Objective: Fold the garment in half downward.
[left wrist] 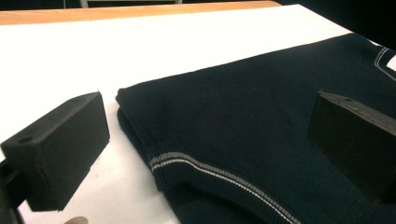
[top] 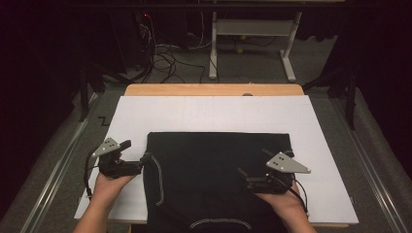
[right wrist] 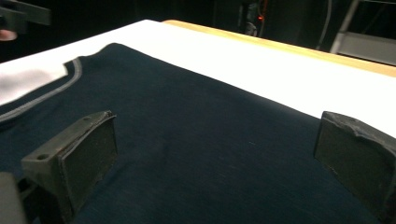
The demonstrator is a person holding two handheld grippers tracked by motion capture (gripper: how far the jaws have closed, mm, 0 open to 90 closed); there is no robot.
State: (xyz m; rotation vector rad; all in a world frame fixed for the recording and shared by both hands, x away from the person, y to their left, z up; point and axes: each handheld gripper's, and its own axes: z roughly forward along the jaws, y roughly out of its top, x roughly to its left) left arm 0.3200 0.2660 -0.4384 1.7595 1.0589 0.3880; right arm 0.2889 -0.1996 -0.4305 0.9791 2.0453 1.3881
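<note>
A dark folded garment point(top: 214, 165) with pale striped trim point(left wrist: 210, 170) lies on the near half of a white board point(top: 218, 111). My left gripper point(top: 138, 152) stands open at the garment's left folded edge, its jaws wide apart with the fabric point(left wrist: 243, 107) below and between them, the pads apart from it. My right gripper point(top: 253, 162) hovers open over the garment's right part; in the right gripper view its wide-set jaws point(right wrist: 217, 121) frame flat dark cloth point(right wrist: 187, 107) and hold nothing. A hand grips each tool from the bottom edge.
The white board rests on a wooden table point(top: 214, 90) whose far edge shows beyond it. Bare board lies behind and beside the garment. Metal rails point(top: 53, 165) run along both sides. A desk frame point(top: 252, 29) and floor cables point(top: 165, 58) stand behind.
</note>
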